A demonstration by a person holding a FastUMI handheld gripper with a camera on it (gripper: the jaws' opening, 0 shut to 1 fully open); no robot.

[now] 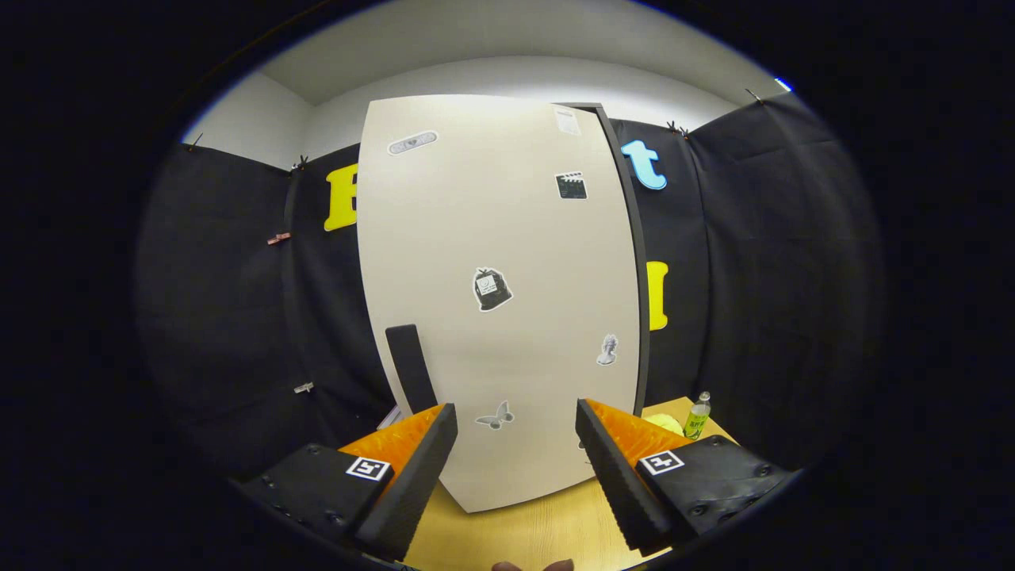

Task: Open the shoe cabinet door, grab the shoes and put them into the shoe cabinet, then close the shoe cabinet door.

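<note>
Jaws apart, empty, facing the shut shoe cabinet door [499,262]. Stiff, light-looking panel; best taken at dark handle [411,366] low on door's left.

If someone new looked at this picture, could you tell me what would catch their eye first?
The tall pale cabinet door, dotted with small stickers, rises just beyond the open tongs, which grip nothing. Its dark handle sits low near its left edge. A small green bottle stands on the wooden table, right of the door.
</note>
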